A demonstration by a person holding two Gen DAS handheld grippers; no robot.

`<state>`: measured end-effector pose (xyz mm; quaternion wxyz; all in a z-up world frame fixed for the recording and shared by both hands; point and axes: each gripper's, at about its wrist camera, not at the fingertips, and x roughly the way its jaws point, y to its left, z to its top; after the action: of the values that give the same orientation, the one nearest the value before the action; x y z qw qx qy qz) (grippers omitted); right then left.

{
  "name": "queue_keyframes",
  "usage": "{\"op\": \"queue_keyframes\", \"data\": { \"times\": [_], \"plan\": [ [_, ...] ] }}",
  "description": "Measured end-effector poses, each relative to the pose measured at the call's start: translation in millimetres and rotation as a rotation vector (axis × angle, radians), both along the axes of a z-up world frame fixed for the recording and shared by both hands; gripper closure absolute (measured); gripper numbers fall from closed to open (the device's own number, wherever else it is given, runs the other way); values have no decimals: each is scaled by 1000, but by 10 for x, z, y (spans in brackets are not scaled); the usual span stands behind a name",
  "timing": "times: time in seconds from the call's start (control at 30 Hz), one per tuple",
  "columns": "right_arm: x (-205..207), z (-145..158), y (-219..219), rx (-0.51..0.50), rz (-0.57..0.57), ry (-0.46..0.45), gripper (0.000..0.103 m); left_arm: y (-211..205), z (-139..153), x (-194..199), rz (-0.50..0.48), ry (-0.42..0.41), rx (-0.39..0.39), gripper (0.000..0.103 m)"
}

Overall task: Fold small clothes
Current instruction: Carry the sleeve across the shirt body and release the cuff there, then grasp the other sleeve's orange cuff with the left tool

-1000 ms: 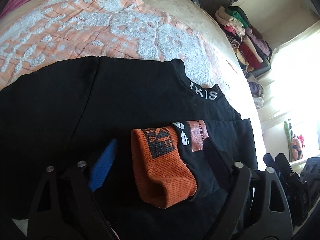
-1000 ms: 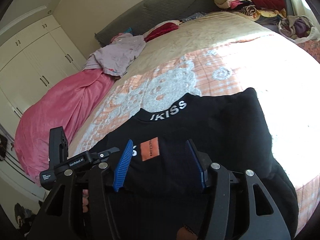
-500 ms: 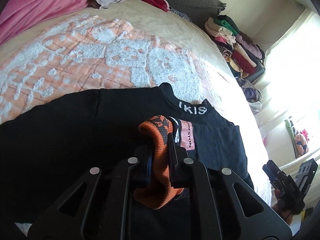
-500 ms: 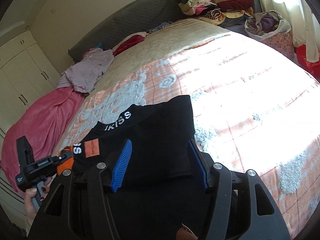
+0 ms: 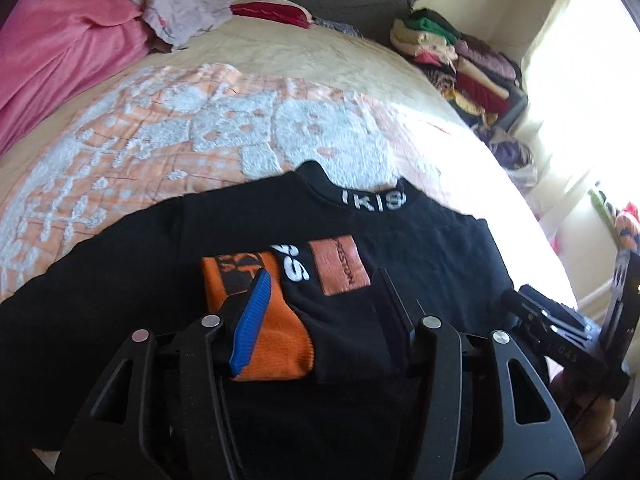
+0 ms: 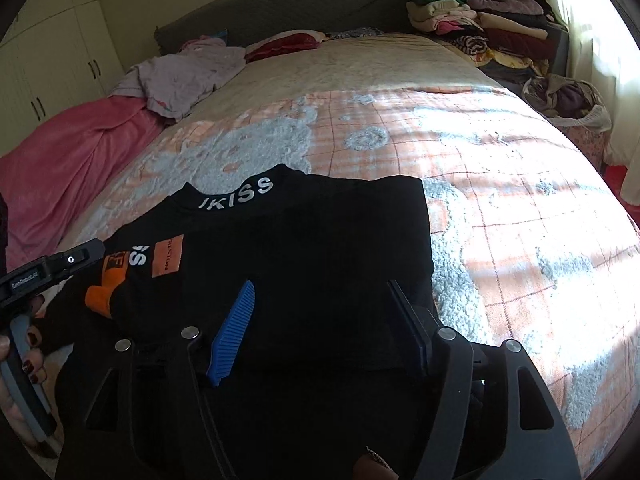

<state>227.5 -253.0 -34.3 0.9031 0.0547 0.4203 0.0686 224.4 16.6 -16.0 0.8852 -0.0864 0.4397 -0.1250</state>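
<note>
Black fabric fills the near part of both views: a top (image 5: 420, 240) is spread flat on the orange-and-white blanket (image 5: 160, 132) of a bed (image 6: 360, 64), with white collar lettering (image 6: 238, 192) turned towards the headboard. An orange patch (image 5: 340, 266) is seen on the chest, and an orange cuff (image 5: 276, 332) of the folded-in sleeve is laid just beside it.

In the left wrist view the left gripper (image 5: 320, 312) is held over the cuff. Its jaws have just been opening and are parted now; the blue pad (image 5: 250, 328) is seen in front of the cuff and the other finger over the black cloth to the right, so the cuff lies between them with no pinch shown.

In the right wrist view the right gripper (image 6: 324, 328) is held over the black cloth near the top's right edge. Its jaws have just been opening and stand wide, with flat fabric between them and nothing clamped.

A hand (image 6: 24, 356) with dark nails is seen on the left gripper's handle. A pink cover (image 6: 68, 156) is bunched at the bed's left side, and stacked clothes (image 6: 480, 20) are piled beyond its far right corner.
</note>
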Motion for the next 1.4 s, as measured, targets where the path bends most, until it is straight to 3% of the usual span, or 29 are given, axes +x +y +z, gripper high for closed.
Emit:
{"op": "queue_keyframes", "data": {
  "times": [0.1, 0.17, 0.2, 0.3, 0.4, 0.5, 0.7, 0.87, 1.1, 1.4],
  "plan": [
    [78, -215, -29, -69, -34, 78, 33, -163, -271, 63, 8, 91, 153, 57],
    [106, -403, -138, -20, -69, 134, 33, -162, -447, 76, 13, 136, 201, 55],
    [88, -427, -165, 8, -77, 131, 32, -149, -443, 60, 12, 132, 201, 53],
    [-20, -325, -193, 68, -89, 90, 33, -109, -375, -51, 13, 101, 184, 32],
    [-141, -202, -220, 131, -104, 63, 32, -78, -346, -158, 27, 68, 177, 32],
    [-294, -85, -178, 134, -99, 27, 29, 18, -242, -320, 71, 25, 141, 21],
    [-560, 81, -46, 120, -87, -34, 12, 216, -26, -573, 137, -37, 99, 10],
    [-710, 231, 56, 103, -91, -74, 6, 413, 110, -699, 193, -54, 78, 10],
    [-801, 425, 284, 92, -39, -114, 5, 771, 242, -905, 257, -65, 30, 10],
    [-850, 581, 674, 71, 56, -153, 5, 1227, 323, -1170, 374, -80, 108, 10]
  ]
}}
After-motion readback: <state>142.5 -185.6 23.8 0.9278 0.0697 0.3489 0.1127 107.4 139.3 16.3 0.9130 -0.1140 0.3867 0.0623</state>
